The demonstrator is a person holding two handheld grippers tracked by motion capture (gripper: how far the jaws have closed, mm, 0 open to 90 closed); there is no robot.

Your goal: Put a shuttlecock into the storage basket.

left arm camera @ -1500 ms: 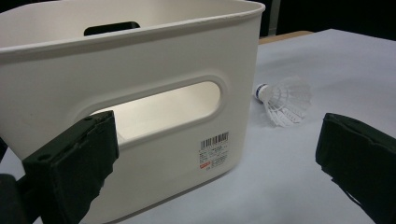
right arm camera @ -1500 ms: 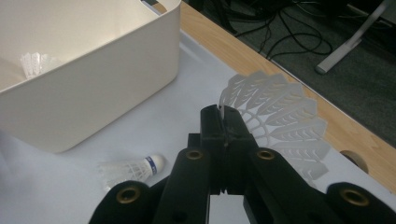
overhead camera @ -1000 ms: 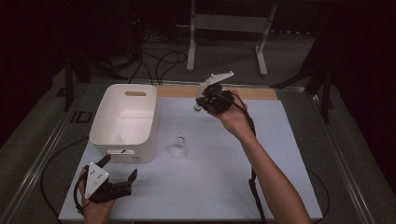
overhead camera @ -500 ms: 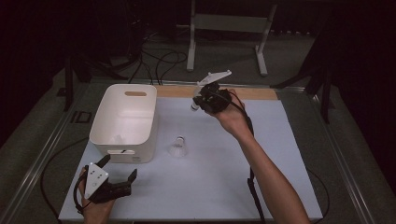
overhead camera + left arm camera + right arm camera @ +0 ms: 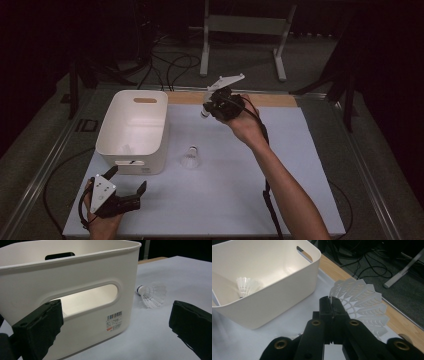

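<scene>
The right gripper (image 5: 331, 315) is squeezing a white shuttlecock (image 5: 362, 305) by its feathers, up in the air at the far side, right of the white bin (image 5: 131, 131), likely to drop it in. The left gripper (image 5: 126, 185) is waiting wide open near the bin.
</scene>
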